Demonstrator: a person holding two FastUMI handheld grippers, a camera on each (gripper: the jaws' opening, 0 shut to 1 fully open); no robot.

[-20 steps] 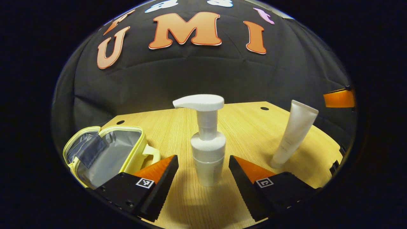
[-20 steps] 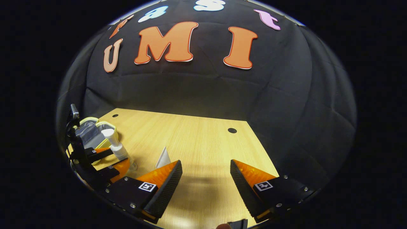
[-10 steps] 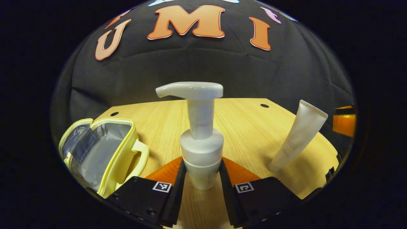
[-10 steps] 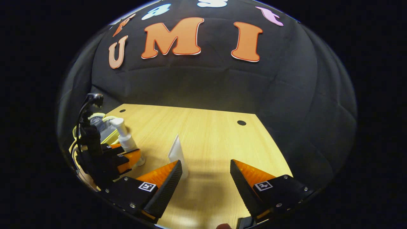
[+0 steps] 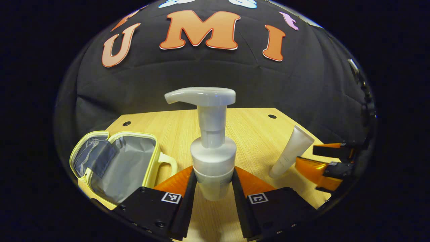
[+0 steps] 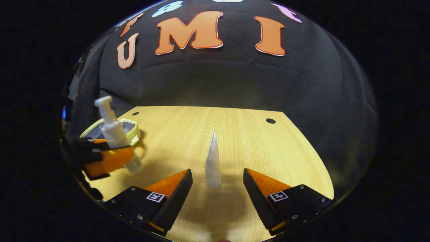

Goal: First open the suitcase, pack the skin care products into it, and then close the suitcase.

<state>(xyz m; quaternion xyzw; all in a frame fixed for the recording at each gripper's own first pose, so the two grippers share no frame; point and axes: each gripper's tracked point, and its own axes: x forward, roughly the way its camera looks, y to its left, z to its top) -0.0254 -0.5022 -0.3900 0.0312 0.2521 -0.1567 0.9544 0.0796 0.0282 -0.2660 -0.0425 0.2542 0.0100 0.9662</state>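
A white pump bottle [image 5: 212,158] stands upright between my left gripper's fingers; the left gripper [image 5: 211,186] is shut on its lower body. In the right gripper view the same bottle [image 6: 112,134] appears lifted and tilted at the left, in that gripper [image 6: 111,158]. The small yellow suitcase [image 5: 117,161] lies open on the wooden table [image 5: 255,127], its grey lining showing, left of the bottle. A white tube [image 6: 212,161] stands cap-down between the fingers of my open right gripper [image 6: 215,188], untouched. The tube [image 5: 289,151] also shows at the right, beside the right gripper [image 5: 327,161].
The wooden table [image 6: 235,131] has small round holes near its back corners and ends at the black cloth wall. The open suitcase [image 6: 129,127] sits at its left side behind the pump bottle.
The left gripper closed on the pump bottle and raised it off the table. The right gripper swung left and forward until the white tube stood between its open fingers.
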